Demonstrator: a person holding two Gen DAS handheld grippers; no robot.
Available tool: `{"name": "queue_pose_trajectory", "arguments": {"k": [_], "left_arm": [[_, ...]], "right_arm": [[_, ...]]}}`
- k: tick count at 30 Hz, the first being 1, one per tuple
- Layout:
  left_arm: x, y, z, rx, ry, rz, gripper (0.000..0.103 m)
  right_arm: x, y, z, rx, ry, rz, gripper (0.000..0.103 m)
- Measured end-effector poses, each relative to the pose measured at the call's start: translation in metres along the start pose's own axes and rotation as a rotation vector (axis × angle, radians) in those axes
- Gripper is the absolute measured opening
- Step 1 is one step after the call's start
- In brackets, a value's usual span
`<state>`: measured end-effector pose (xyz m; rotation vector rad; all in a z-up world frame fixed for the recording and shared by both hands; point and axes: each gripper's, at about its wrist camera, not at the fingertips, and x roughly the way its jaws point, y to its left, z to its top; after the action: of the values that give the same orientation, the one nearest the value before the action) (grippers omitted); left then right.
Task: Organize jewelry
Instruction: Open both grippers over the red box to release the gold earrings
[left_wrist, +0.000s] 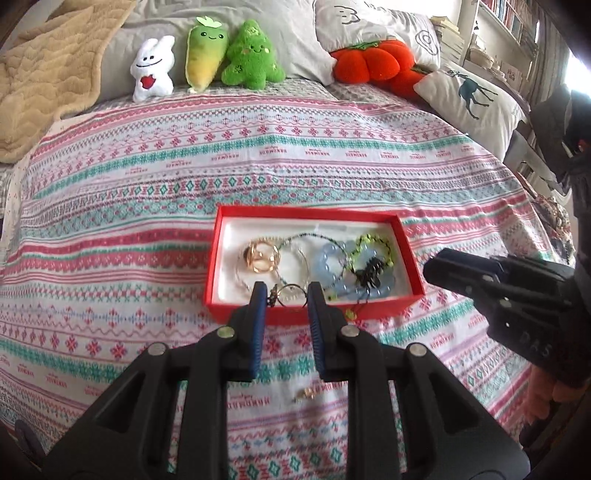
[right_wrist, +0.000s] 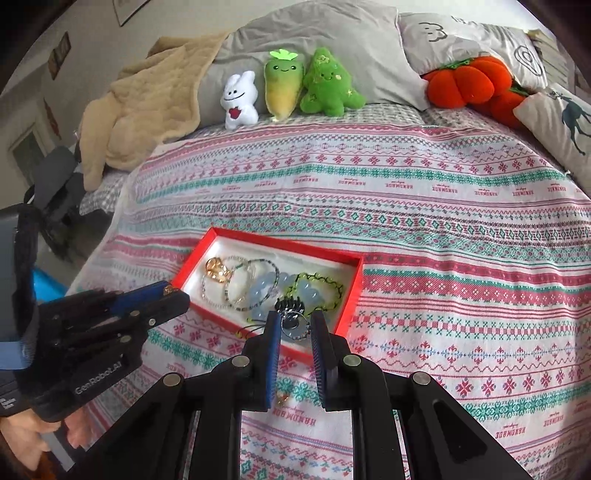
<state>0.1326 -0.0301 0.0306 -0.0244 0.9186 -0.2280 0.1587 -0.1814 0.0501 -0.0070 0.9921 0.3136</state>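
A red box (left_wrist: 408, 240) with a white lining lies on the patterned bedspread and holds gold rings (left_wrist: 260, 254), bead bracelets, a pale blue bracelet (left_wrist: 328, 258) and a green-and-black bracelet (left_wrist: 373, 249). My left gripper (left_wrist: 286, 295) hovers at the box's near edge, shut on a thin ring with a small charm (left_wrist: 290, 293). A small gold piece (left_wrist: 306, 394) lies on the cover below it. My right gripper (right_wrist: 294, 326) is open over the box's near right corner (right_wrist: 345, 317), with a ring-like piece (right_wrist: 295, 325) seen between its fingers. The box also shows in the right wrist view.
Plush toys stand at the bed's head: a white rabbit (left_wrist: 153, 70), a green-yellow vegetable (left_wrist: 205, 51), a green tree (left_wrist: 253, 55). Orange pumpkin cushions (left_wrist: 373, 61), pillows and a beige blanket (left_wrist: 48, 74) lie beyond. The right gripper's body (left_wrist: 517, 295) is right of the box.
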Motion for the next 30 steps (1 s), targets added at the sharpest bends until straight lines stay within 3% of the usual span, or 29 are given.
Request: {"name": "queue_pose_trajectory", "arguments": {"k": [17, 20, 22, 30], "left_arm": [[0.043, -0.005, 0.009, -0.015, 0.008, 0.100, 0.025], [0.040, -0.005, 0.008, 0.000, 0.008, 0.114, 0.033], [0.037, -0.005, 0.007, 0.010, 0.004, 0.131, 0.047], [0.020, 0.008, 0.008, -0.018, 0.004, 0.155, 0.054]], "right_arm": [[0.018, -0.018, 0.001, 0.060, 0.017, -0.020, 0.017], [0.018, -0.019, 0.002, 0.062, 0.011, -0.025, 0.017], [0.018, -0.019, 0.003, 0.055, 0.008, -0.031, 0.017], [0.023, -0.012, 0.008, 0.021, 0.009, -0.045, 0.017]]}}
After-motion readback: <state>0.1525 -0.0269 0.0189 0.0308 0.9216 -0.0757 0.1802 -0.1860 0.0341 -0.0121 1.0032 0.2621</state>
